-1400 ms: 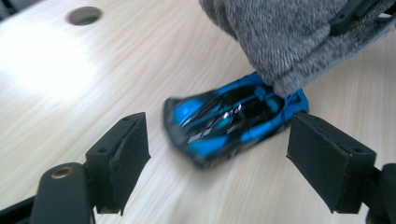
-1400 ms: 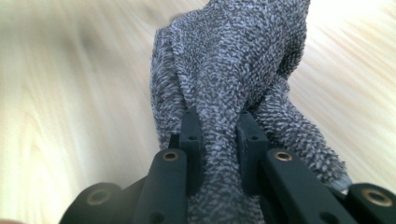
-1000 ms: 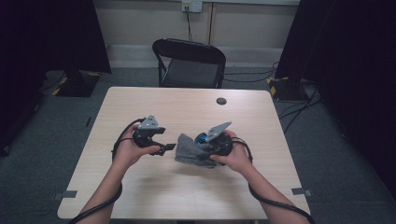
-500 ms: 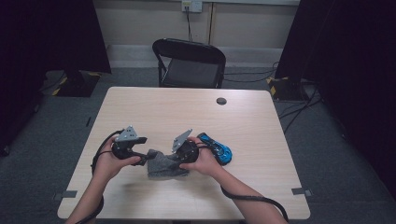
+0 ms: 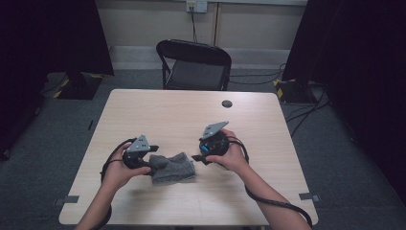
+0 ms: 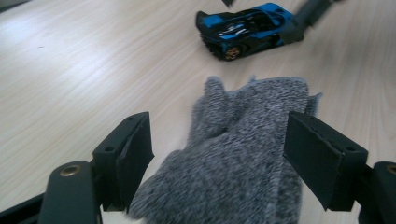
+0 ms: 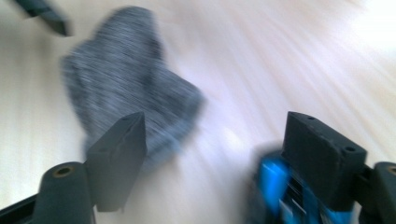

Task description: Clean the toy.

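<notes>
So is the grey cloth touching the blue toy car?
Apart. The left gripper view shows bare table between the grey cloth and the blue toy car.

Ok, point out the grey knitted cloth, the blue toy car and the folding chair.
grey knitted cloth (image 6: 243, 154), left gripper view, middle of the fabric.
blue toy car (image 6: 245, 30), left gripper view, its roof.
folding chair (image 5: 197, 75), high view, its seat.

My right gripper view is smeared: the grey glove (image 7: 130, 93) blurs, and the blue toy car (image 7: 280, 196) is cut off below.
</notes>
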Demonstrator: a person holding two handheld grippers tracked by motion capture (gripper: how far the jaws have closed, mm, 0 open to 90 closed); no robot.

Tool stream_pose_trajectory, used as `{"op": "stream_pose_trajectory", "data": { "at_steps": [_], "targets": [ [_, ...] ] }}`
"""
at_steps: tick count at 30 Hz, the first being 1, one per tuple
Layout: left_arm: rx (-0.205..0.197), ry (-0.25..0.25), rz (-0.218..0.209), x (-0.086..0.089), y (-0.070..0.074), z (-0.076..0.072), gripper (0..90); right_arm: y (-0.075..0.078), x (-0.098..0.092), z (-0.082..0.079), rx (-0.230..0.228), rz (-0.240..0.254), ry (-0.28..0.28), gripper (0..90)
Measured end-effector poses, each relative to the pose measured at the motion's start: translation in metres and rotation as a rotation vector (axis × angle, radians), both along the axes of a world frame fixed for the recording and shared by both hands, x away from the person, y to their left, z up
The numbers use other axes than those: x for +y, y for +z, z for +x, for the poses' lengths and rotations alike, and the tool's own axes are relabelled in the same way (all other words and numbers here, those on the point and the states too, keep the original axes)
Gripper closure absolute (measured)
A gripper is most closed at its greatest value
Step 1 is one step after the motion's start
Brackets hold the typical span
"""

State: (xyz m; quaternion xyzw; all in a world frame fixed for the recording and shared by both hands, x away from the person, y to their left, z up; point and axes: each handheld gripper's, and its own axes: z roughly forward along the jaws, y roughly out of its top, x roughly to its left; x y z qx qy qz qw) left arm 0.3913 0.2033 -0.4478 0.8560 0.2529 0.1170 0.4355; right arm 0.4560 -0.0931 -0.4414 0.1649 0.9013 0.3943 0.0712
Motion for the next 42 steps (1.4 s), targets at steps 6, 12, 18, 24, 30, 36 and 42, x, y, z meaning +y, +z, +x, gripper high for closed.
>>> {"op": "stream_pose_trajectory", "data": {
  "at_steps": [6,12,18,24,30,36,42],
  "targets": [
    [0.010,-0.039,0.020,-0.016,-0.005,0.003,24.3,-0.010,-0.032,0.010,0.019,-0.031,-0.141,15.8],
    [0.025,-0.068,0.027,-0.027,-0.012,0.006,24.9,-0.030,-0.039,0.017,0.066,-0.059,-0.203,15.2],
    [0.037,-0.068,0.030,-0.028,-0.018,0.007,25.5,-0.040,-0.027,0.025,0.076,-0.087,-0.209,15.1],
    [0.041,-0.066,0.033,-0.026,-0.026,0.007,25.6,-0.049,-0.017,0.034,0.086,-0.104,-0.220,17.1],
    [0.039,-0.062,0.033,-0.023,-0.027,0.005,25.9,-0.055,-0.011,0.033,0.064,-0.103,-0.229,18.3],
    [0.035,-0.054,0.033,-0.022,-0.028,0.004,26.1,-0.056,-0.014,0.032,0.055,-0.086,-0.230,24.8],
    [0.034,-0.052,0.022,-0.021,-0.029,0.003,26.2,-0.056,-0.016,0.032,0.053,-0.080,-0.221,24.7]
  ]
}}
